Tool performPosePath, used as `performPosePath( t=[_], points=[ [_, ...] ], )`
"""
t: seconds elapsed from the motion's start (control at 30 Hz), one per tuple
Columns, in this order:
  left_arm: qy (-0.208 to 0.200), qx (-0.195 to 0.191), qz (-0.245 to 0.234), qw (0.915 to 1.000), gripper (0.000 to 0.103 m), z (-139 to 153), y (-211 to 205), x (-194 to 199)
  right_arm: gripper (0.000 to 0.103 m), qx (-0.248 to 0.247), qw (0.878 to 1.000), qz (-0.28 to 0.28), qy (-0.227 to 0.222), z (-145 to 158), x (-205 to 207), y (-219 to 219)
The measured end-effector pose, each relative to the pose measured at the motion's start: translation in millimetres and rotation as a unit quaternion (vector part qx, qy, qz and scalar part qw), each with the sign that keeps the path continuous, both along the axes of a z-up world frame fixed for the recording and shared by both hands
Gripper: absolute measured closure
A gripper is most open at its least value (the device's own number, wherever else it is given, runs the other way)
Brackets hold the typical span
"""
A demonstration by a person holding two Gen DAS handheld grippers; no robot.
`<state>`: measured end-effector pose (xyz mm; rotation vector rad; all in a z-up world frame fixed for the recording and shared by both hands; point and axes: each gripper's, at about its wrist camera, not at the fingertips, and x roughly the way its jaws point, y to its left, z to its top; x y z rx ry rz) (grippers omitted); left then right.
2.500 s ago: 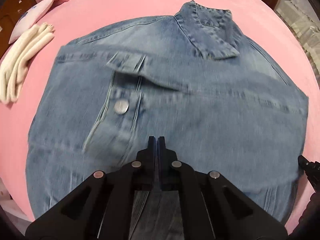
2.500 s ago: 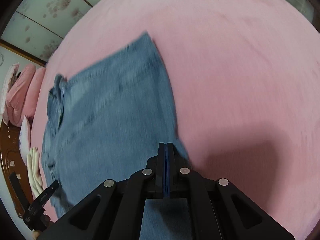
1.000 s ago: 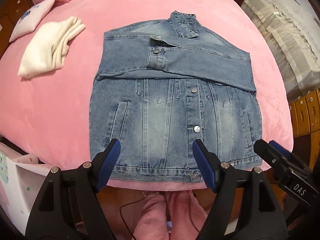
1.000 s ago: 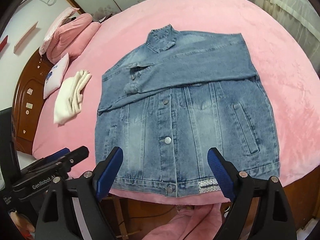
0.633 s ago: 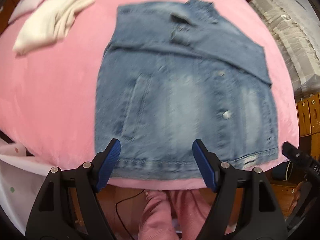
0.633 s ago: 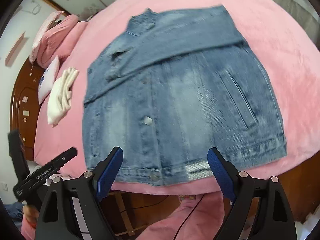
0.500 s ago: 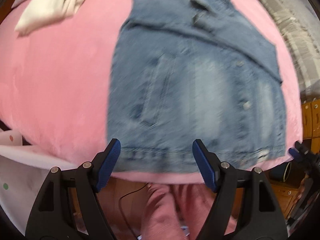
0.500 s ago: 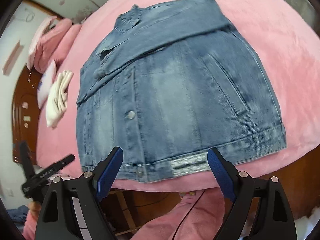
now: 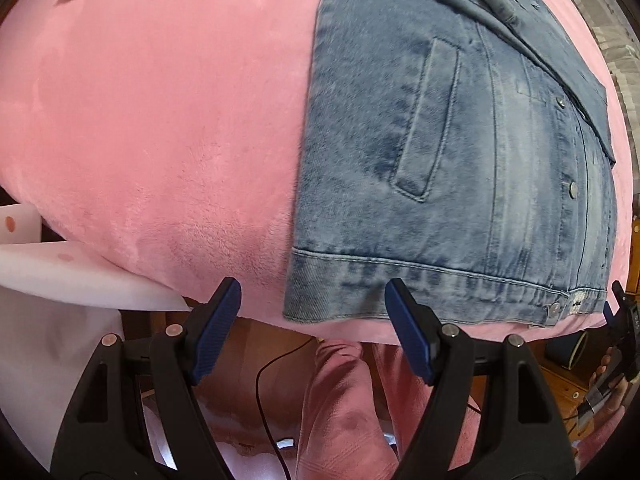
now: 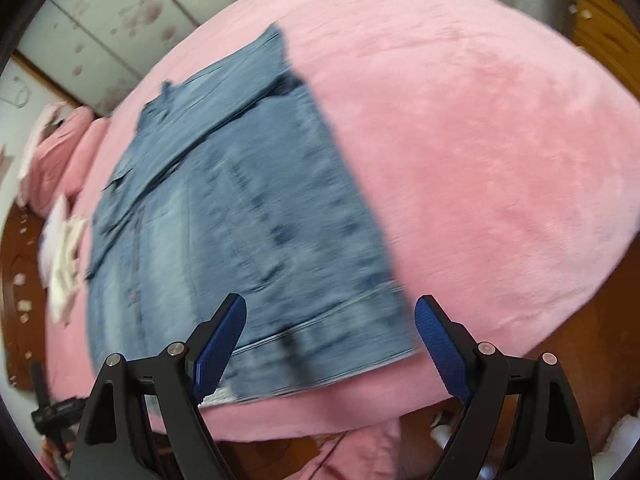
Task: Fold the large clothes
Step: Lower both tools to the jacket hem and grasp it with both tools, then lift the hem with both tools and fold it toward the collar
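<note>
Where blanket (image 9: 160, 120) ends, jacket (image 9: 440, 160) hem, pink trousers (image 9: 340, 400) below.

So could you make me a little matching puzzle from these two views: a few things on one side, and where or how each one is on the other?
Things:
1. denim jacket
2. left gripper
3. white folded cloth
4. pink bedcover

Descriptions:
A. open, holding nothing, over the jacket's bottom hem corner
B. spread under everything
C. lying flat, front up, sleeves folded across the chest
D. lying off to the jacket's side, near the pillows

Pairs: 1-C, 2-A, 3-D, 4-B
</note>
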<state>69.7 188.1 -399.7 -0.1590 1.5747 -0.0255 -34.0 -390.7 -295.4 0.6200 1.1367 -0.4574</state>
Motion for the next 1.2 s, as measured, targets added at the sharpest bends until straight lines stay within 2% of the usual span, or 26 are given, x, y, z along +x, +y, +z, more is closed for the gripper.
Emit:
performPosePath(
  t=[0.1,0.23,0.37,0.4,0.5,0.57,0.63,0.73,0.8,0.87,1.0,1.03,1.07,1.1,1.13,1.2],
  points=[
    [0.01,-0.016,-0.005,0.9998,0.031,-13.2,9.5,0.5,0.015,0.007,1.0,-0.026,0.003,-8.4,-8.9,-18.6],
    [0.018,-0.062,0.003,0.9979,0.031,-25.2,19.8,1.1,0.016,0.083,0.996,-0.043,0.002,-27.8,-10.0,-33.7],
    [0.046,-0.09,0.043,0.994,0.026,-43.7,36.5,1.6,0.018,0.156,0.987,-0.04,0.006,-48.3,0.9,-33.5],
    [0.05,-0.098,0.053,0.9925,0.026,-47.0,40.0,1.1,0.018,0.163,0.986,-0.037,0.007,-50.6,4.5,-30.2],
    [0.048,-0.116,0.07,0.9896,0.024,-53.1,49.2,-0.8,0.019,0.139,0.99,-0.02,0.021,-52.5,18.1,-18.8],
    [0.051,-0.121,0.072,0.9887,0.023,-59.2,53.4,3.9,0.029,0.132,0.991,-0.02,0.019,-51.6,20.3,-14.5],
    [0.059,-0.121,0.074,0.9881,0.022,-65.5,60.8,4.2,0.045,0.131,0.991,-0.037,0.013,-49.5,20.7,-14.6],
    [0.066,-0.099,0.101,0.9878,0.022,-67.9,63.6,8.5,0.057,0.147,0.988,-0.049,-0.011,-38.3,22.3,-11.3],
    [0.055,-0.086,0.105,0.9893,0.024,-60.8,60.7,13.5,0.06,0.156,0.986,-0.053,-0.031,-31.5,23.9,-5.4],
    [0.035,-0.078,0.104,0.9909,0.042,-51.8,53.8,12.8,0.062,0.157,0.985,-0.061,-0.04,-27.4,28.6,0.7],
    [0.016,-0.047,0.088,0.9949,0.06,-39.9,31.3,10.9,0.065,0.162,0.982,-0.069,-0.062,-13.7,37.8,8.1],
    [0.011,-0.042,0.082,0.9956,0.068,-37.4,28.5,10.6,0.066,0.161,0.982,-0.07,-0.065,-10.9,42.2,12.3],
    [0.002,-0.035,0.075,0.9966,0.084,-32.6,25.5,10.2,0.066,0.162,0.982,-0.071,-0.067,-8.6,43.4,13.5],
    [-0.006,-0.025,0.068,0.9974,0.089,-27.2,25.2,8.4,0.066,0.165,0.981,-0.073,-0.071,-5.6,45.9,15.6],
    [-0.01,-0.02,0.063,0.9977,0.089,-20.9,22.7,8.9,0.067,0.168,0.98,-0.076,-0.076,-2.3,47.3,17.5],
    [-0.017,-0.021,0.082,0.9963,0.091,-8.2,23.5,8.7,0.067,0.181,0.976,-0.084,-0.085,5.0,44.9,17.1]
  ],
)
